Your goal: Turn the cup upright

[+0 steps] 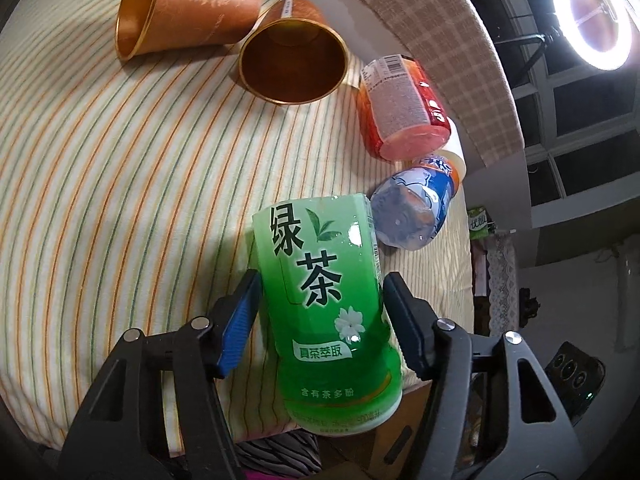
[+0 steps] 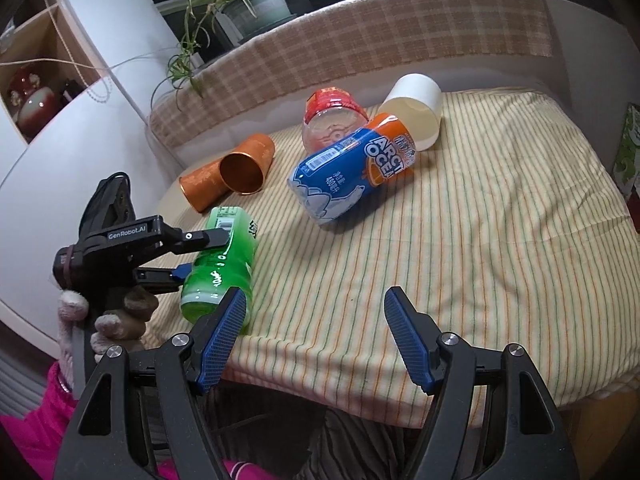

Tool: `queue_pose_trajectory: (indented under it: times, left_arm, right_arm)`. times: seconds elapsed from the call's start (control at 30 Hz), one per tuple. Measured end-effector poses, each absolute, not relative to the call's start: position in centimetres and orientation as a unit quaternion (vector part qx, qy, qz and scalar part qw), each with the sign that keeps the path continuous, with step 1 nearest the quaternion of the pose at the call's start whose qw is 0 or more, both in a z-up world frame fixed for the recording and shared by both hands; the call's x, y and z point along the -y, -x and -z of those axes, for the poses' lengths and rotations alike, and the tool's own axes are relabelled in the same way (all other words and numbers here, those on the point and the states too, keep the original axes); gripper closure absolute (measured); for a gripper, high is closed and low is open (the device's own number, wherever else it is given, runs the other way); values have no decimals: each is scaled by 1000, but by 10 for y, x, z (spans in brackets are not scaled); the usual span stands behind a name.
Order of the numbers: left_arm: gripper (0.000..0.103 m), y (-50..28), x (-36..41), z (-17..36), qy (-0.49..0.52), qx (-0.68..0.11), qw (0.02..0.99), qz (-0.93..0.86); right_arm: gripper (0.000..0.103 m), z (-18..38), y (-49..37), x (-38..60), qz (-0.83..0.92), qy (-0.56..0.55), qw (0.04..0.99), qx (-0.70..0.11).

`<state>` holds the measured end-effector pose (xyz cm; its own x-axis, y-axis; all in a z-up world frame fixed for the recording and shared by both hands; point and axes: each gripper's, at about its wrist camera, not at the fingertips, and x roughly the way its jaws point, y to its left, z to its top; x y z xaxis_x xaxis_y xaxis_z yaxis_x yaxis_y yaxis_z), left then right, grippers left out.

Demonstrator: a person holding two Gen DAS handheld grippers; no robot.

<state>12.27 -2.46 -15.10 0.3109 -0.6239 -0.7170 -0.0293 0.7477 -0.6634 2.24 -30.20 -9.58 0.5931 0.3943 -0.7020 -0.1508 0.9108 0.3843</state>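
A green tea cup (image 1: 324,300) lies on its side on the striped cloth, near the table's front left corner. My left gripper (image 1: 320,304) straddles it with a pad close on each side; I cannot tell whether the pads press it. The right wrist view shows the same cup (image 2: 220,268) between the left gripper's fingers (image 2: 208,240). My right gripper (image 2: 314,316) is open and empty above the table's front edge, just right of the green cup.
Two copper cups (image 1: 292,60) (image 1: 180,4) lie on their sides at the back left. A red cup (image 2: 332,116), a blue-and-orange cup (image 2: 352,168) and a white cup (image 2: 416,108) lie tipped further back. The striped cloth (image 2: 480,240) covers the table.
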Motion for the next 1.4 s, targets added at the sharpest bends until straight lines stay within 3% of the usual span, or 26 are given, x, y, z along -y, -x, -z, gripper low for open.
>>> queue_pose_trajectory:
  times: [0.47, 1.4]
  left_arm:
    - [40, -93, 45, 97, 167, -455, 856, 179]
    - [41, -71, 93, 90, -17, -370, 915, 158]
  right_arm:
    - [32, 95, -16, 305, -136, -154, 888, -412]
    - [32, 93, -5, 314, -88, -151, 903, -392]
